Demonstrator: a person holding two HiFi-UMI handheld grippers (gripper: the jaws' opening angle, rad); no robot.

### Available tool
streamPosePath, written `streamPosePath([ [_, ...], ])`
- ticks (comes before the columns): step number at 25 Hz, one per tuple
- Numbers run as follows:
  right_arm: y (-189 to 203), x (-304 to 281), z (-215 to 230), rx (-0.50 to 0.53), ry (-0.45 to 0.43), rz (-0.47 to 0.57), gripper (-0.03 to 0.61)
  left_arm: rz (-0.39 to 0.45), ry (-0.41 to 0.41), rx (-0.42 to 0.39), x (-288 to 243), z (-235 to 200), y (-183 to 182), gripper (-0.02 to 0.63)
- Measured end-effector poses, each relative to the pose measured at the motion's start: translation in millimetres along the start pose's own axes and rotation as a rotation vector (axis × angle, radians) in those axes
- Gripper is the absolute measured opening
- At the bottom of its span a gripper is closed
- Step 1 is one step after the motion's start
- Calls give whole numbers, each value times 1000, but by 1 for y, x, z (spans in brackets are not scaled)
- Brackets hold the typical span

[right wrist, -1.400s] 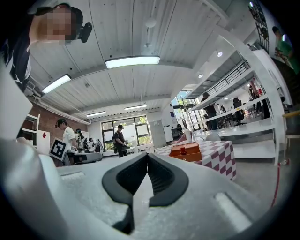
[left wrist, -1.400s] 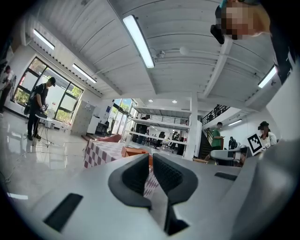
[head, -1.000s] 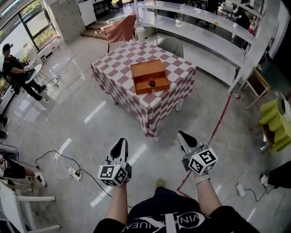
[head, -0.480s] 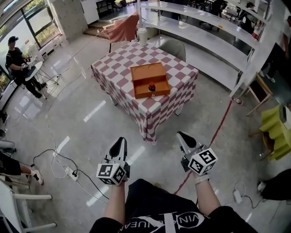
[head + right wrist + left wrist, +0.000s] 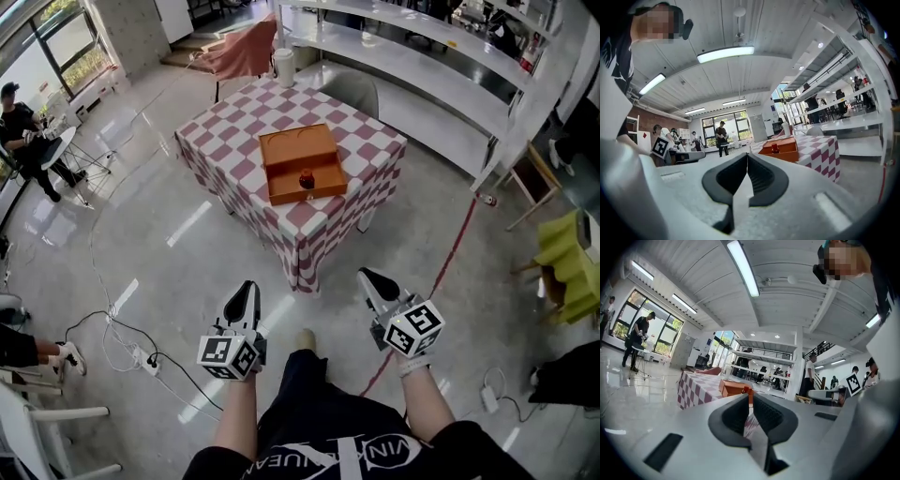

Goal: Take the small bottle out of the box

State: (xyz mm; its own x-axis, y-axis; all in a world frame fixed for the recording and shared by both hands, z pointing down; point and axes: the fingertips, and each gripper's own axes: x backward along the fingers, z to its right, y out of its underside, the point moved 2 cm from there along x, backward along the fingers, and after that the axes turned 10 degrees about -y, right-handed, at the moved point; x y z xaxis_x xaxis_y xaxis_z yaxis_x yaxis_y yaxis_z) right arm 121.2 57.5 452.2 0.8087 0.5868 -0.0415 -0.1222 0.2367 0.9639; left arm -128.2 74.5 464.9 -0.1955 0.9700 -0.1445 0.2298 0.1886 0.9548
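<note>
Head view: I see the small dark-red bottle (image 5: 307,177) upright in the orange box (image 5: 298,161) on the checkered table (image 5: 246,131), slightly nearer than before. My right gripper (image 5: 372,279) is pinched shut and my left gripper (image 5: 245,295) a sliver apart, both empty.

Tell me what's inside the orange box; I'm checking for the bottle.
One small bottle stands inside the orange box, near its front wall. The floor just behind that wall is hidden.
</note>
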Motion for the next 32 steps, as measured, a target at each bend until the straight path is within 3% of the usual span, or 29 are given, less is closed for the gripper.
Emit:
streamPosePath([
  [8, -23, -36, 36, 40, -7, 12, 6, 32, 41, -35, -63, -3, -24, 31],
  [32, -33, -121, 128, 7, 96, -12, 6, -53, 162, -70, -210, -35, -30, 31],
])
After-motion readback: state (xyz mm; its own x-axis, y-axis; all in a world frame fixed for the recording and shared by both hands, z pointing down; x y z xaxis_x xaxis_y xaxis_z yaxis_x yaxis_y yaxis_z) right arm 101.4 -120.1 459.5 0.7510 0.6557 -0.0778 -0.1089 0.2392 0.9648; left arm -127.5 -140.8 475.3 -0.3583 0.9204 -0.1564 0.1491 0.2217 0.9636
